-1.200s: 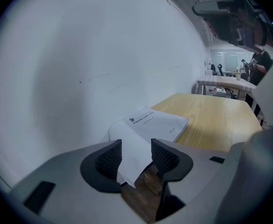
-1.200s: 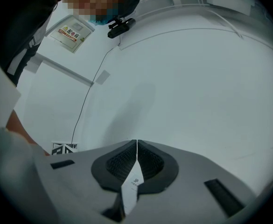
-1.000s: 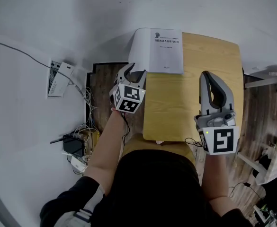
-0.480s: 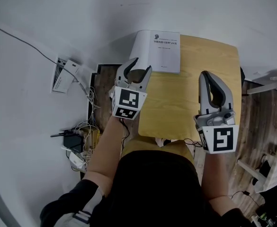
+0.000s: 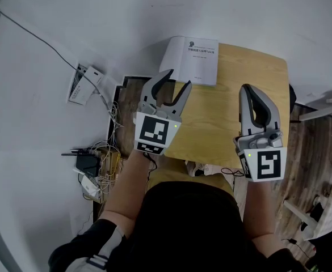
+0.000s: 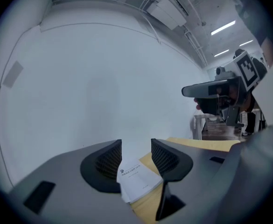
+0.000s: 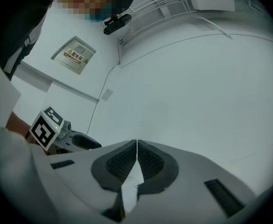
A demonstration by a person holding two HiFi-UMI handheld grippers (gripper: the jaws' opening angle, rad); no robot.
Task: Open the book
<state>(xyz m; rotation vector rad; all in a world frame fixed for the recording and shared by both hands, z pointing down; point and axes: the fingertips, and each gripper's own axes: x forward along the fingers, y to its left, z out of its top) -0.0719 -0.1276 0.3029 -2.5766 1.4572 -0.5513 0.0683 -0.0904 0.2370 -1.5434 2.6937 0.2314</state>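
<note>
A closed book point(image 5: 194, 59) with a white cover lies on the far left corner of the wooden table point(image 5: 234, 123), overhanging its edge a little. My left gripper point(image 5: 178, 79) hovers just short of the book's near edge with its jaws open and nothing between them. In the left gripper view the book point(image 6: 136, 178) shows in the gap between the open jaws of the left gripper point(image 6: 136, 155). My right gripper point(image 5: 249, 89) is shut and empty above the table's right half, well clear of the book. Its jaws point(image 7: 136, 148) meet with no gap in the right gripper view.
A tangle of cables and small devices point(image 5: 92, 169) lies on the floor left of the table, with a white box point(image 5: 83, 84) beyond it. Light wooden furniture point(image 5: 324, 152) stands to the right. A white wall runs behind the table.
My left gripper has moved forward and right toward the book's near edge, and its jaws have spread wider. The right gripper has stayed put.
</note>
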